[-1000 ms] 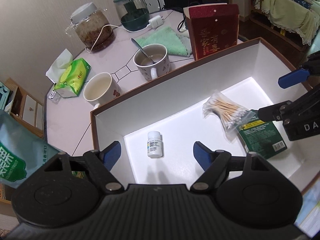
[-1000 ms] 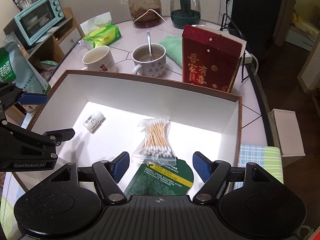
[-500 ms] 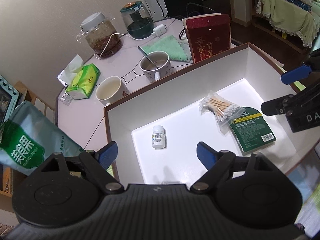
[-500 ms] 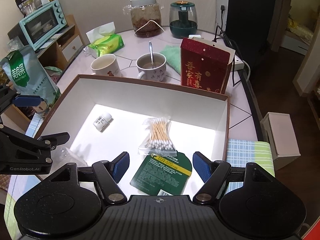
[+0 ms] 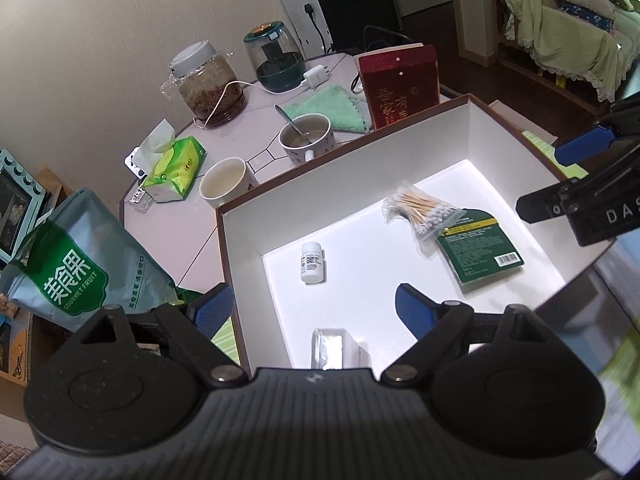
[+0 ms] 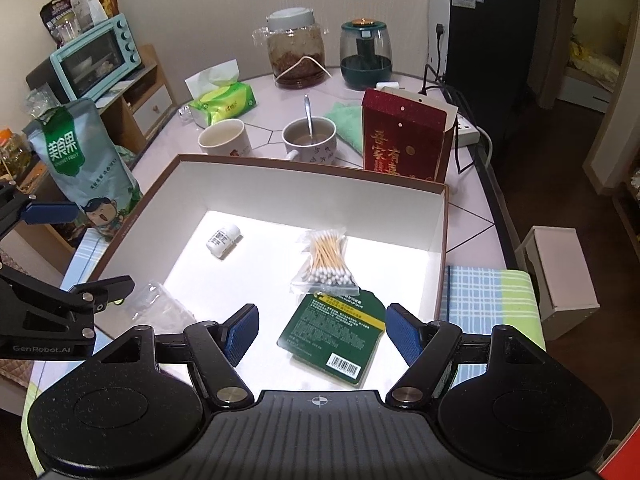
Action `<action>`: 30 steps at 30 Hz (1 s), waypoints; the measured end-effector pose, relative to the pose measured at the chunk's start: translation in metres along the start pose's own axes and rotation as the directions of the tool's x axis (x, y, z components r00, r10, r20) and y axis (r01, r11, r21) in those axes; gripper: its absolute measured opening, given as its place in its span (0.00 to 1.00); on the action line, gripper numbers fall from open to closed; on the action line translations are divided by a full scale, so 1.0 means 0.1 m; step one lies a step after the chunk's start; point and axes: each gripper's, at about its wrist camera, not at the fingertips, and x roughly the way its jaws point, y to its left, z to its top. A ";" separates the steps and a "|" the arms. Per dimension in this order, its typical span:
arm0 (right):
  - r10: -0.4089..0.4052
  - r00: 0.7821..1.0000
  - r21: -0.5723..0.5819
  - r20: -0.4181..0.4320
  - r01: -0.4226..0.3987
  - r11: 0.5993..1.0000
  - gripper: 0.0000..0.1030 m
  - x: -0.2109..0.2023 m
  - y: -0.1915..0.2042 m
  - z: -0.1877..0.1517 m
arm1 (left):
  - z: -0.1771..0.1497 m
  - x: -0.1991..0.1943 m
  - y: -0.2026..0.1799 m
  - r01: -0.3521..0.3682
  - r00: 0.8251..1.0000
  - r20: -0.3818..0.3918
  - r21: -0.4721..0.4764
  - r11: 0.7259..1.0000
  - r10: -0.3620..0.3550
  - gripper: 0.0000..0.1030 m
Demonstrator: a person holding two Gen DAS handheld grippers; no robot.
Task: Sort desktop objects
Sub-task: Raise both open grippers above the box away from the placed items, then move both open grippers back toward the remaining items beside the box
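Both grippers, left point(image 5: 310, 306) and right point(image 6: 322, 334), have been lifted back from the box point(image 6: 438, 240), jaws spread and empty; four items lie sorted inside

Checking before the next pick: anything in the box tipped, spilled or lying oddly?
The small white bottle lies on its side. The cotton swab bag overlaps the green packet. Nothing looks spilled.

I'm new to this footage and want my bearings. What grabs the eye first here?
The large white-lined box fills the middle, its floor glaring bright. On that floor lie a bag of cotton swabs, a dark green packet just in front of it, and a small white pill bottle on its side to the left. Behind the box stands a red carton beside two mugs.
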 end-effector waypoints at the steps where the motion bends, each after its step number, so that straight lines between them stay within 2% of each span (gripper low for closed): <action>1: 0.001 1.000 -0.002 0.005 -0.001 1.000 0.71 -0.03 0.00 -0.02 | -0.02 -0.04 0.00 0.002 1.000 0.004 -0.001 1.000 -0.002 0.84; 12: 0.009 0.999 0.006 0.054 -0.010 1.000 0.71 -0.43 -0.03 -0.34 | -0.50 -0.48 0.09 0.035 0.998 0.046 -0.024 0.999 -0.034 0.88; 23: 0.017 0.997 0.032 0.069 -0.020 0.999 0.71 -0.77 -0.09 -0.76 | -1.18 -0.73 0.15 0.056 0.998 0.011 -0.002 0.998 -0.056 0.89; 30: 0.033 0.997 0.056 0.075 -0.037 0.998 0.71 -0.92 -0.07 -0.98 | -1.50 -0.83 0.15 0.097 0.995 0.000 -0.029 0.995 -0.097 0.89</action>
